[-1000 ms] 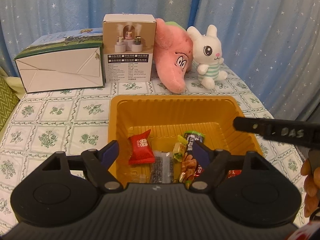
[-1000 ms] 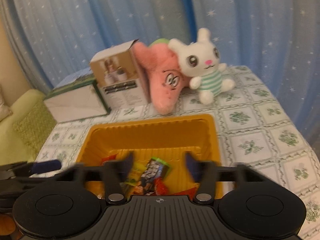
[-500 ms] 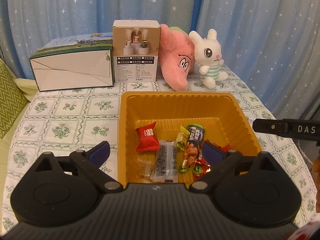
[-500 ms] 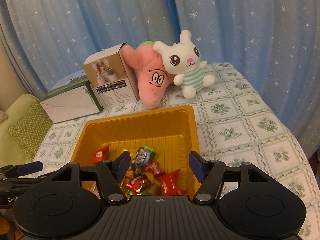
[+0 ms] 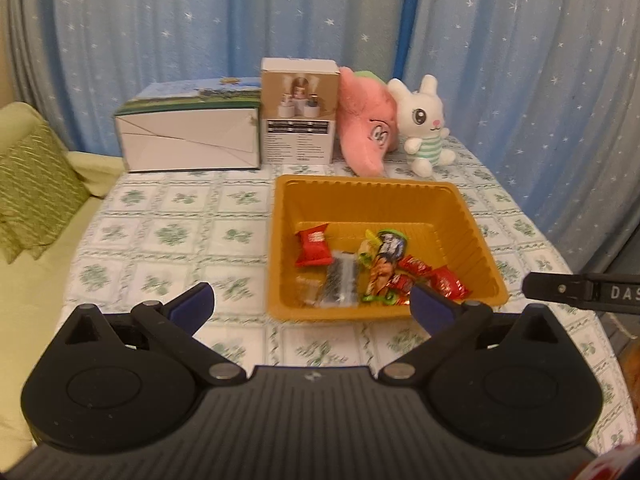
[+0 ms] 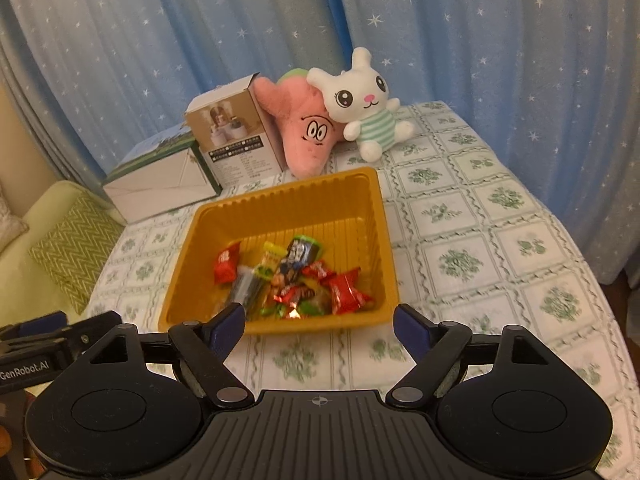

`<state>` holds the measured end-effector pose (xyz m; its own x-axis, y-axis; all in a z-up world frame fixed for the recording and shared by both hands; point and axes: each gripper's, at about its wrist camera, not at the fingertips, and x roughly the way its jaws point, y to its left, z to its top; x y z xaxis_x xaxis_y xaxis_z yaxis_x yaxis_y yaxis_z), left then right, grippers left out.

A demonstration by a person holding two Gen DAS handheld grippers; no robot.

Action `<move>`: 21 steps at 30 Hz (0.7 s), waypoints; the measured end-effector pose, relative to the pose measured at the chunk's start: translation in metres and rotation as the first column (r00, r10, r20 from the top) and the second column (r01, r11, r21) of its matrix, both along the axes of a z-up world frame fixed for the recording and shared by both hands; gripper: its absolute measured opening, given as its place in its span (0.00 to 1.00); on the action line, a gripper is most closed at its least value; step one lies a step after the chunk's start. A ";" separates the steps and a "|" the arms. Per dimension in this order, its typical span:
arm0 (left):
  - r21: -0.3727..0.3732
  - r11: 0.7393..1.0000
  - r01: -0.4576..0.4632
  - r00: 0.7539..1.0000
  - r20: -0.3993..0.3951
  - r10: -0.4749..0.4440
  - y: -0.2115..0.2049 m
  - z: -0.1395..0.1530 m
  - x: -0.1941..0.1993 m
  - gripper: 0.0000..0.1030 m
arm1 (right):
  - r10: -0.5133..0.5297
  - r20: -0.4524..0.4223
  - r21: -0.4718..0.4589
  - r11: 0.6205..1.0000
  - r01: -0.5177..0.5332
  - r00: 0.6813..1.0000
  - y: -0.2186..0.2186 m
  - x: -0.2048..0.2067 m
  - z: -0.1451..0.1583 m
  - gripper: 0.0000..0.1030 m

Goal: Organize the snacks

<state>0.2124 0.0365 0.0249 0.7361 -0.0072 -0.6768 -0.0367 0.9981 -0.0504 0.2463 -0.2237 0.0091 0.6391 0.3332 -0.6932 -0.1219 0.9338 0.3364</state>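
Snacks [image 5: 376,268] fill tray [image 5: 472,224]; "GenRobot.AI" marks left tool [image 6: 36,326].

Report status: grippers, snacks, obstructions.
Left gripper open, empty. Right gripper open, empty. Snacks piled in orange tray. Nothing blocking.

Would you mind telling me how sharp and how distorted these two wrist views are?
Left wrist view: the snacks in the orange tray are soft with slight blur, and the curtain bows at the edges. Right wrist view: crisper, same fisheye bending, dim warm light in both.
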 end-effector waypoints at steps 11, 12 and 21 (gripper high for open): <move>-0.056 0.998 -0.027 0.999 -0.027 0.026 -0.002 0.013 -0.060 1.00 | -0.021 -0.028 0.040 0.999 0.022 0.999 -0.014 -0.064 0.010 0.80; -0.060 0.998 -0.029 0.999 -0.028 0.027 -0.003 0.014 -0.066 1.00 | -0.024 -0.027 0.042 0.999 0.025 0.999 -0.015 -0.070 0.011 0.80; -0.062 0.997 -0.036 0.999 -0.030 0.034 -0.009 0.020 -0.119 1.00 | -0.022 0.033 -0.019 1.000 0.022 0.999 -0.018 -0.121 0.028 0.80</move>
